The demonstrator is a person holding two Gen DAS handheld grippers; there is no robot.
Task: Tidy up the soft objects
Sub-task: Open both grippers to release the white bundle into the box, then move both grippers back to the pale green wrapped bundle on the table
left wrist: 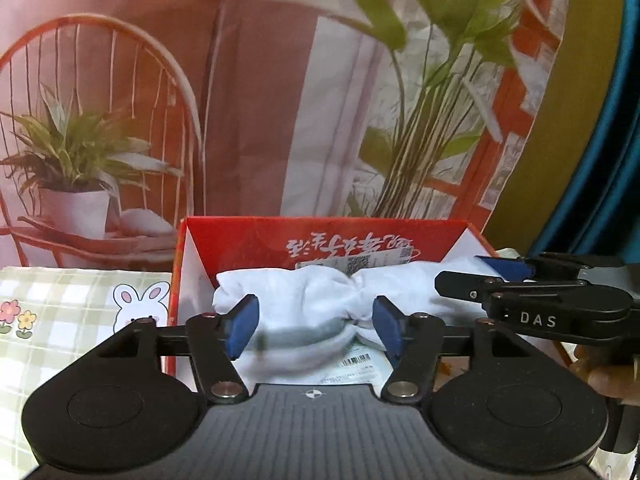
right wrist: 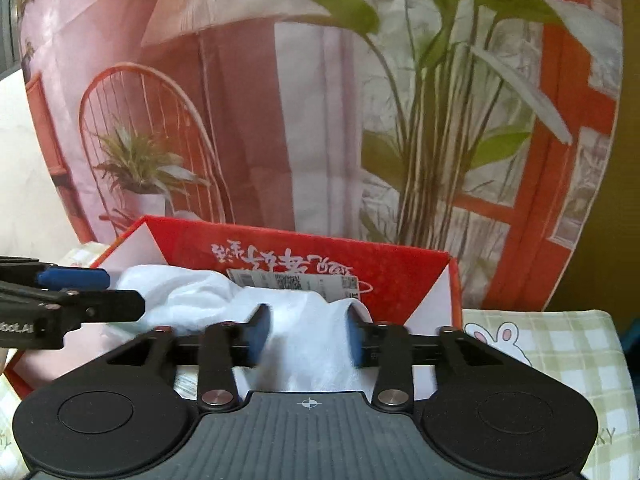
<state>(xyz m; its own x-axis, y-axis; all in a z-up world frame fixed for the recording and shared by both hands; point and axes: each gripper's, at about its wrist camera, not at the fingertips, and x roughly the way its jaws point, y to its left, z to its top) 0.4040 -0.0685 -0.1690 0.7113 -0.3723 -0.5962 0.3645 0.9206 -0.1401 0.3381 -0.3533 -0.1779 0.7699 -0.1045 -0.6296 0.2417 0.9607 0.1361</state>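
Here, from the left wrist view, the left gripper [left wrist: 314, 326] stands with its blue pads apart on either side of a soft white bundle of cloth [left wrist: 320, 300] that lies inside the open red cardboard box [left wrist: 188, 264]; the pads seem clear of the fabric. The bundle looks light, limp and bunched at its middle, so I would pinch it at that gathered waist. The right gripper [left wrist: 460, 276] reaches in from the right edge of the box.

In the right wrist view, the right gripper [right wrist: 308, 336] has white cloth [right wrist: 304, 344] between its blurred pads; whether they press on it I cannot tell. The box sits on a green checked tablecloth with rabbit prints [right wrist: 560, 344], before a printed backdrop of chair and plants [right wrist: 320, 100].
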